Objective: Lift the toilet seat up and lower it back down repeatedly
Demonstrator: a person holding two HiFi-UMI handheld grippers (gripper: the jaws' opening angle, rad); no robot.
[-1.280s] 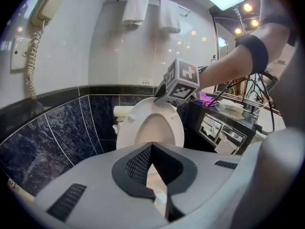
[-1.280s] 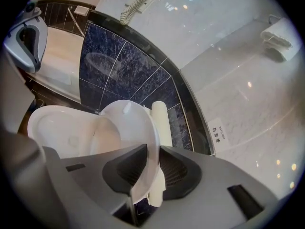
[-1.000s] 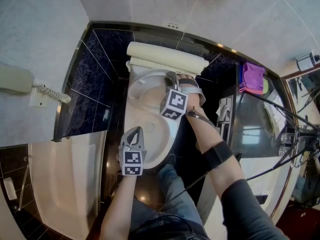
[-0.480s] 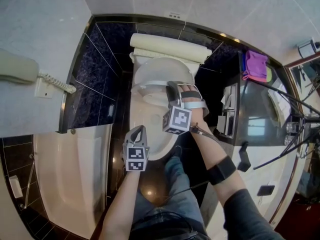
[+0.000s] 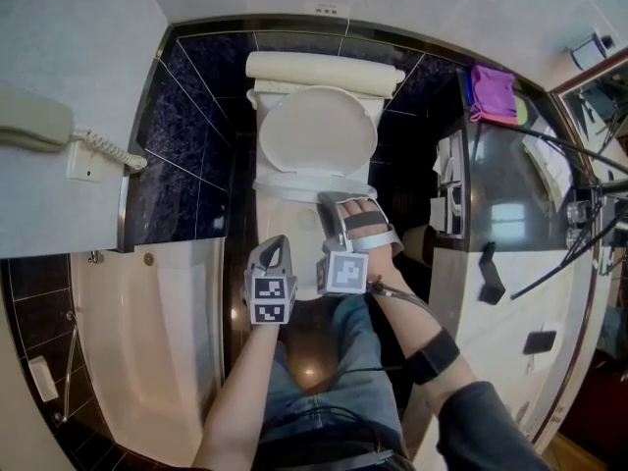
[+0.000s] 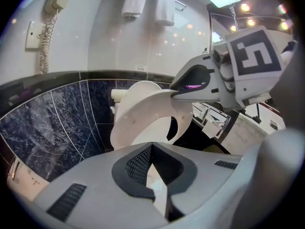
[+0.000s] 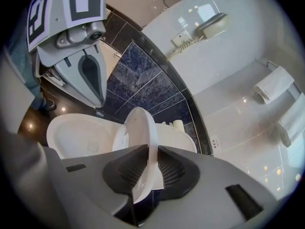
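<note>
The white toilet has its lid [image 5: 316, 130] standing up against the tank [image 5: 324, 72]. My right gripper [image 5: 330, 202] is shut on the front rim of the seat [image 5: 294, 186], which is tilted up off the bowl [image 7: 81, 135]. In the right gripper view the seat's edge [image 7: 141, 128] runs between the black pads. My left gripper [image 5: 275, 249] hangs just left of the bowl's front with its fingertips together and nothing between them. In the left gripper view the raised seat [image 6: 143, 116] lies ahead, with the right gripper [image 6: 200, 78] on it.
A bathtub [image 5: 137, 341] lies at the left, beneath a wall phone [image 5: 39, 126]. A counter with a purple cloth [image 5: 494, 94] is at the right. The person's legs [image 5: 324, 361] stand before the bowl. Towels [image 6: 143, 1] hang on the wall.
My right gripper has come from near the tank toward the bowl's front, bringing the seat with it away from the lid. The left gripper has shifted slightly.
</note>
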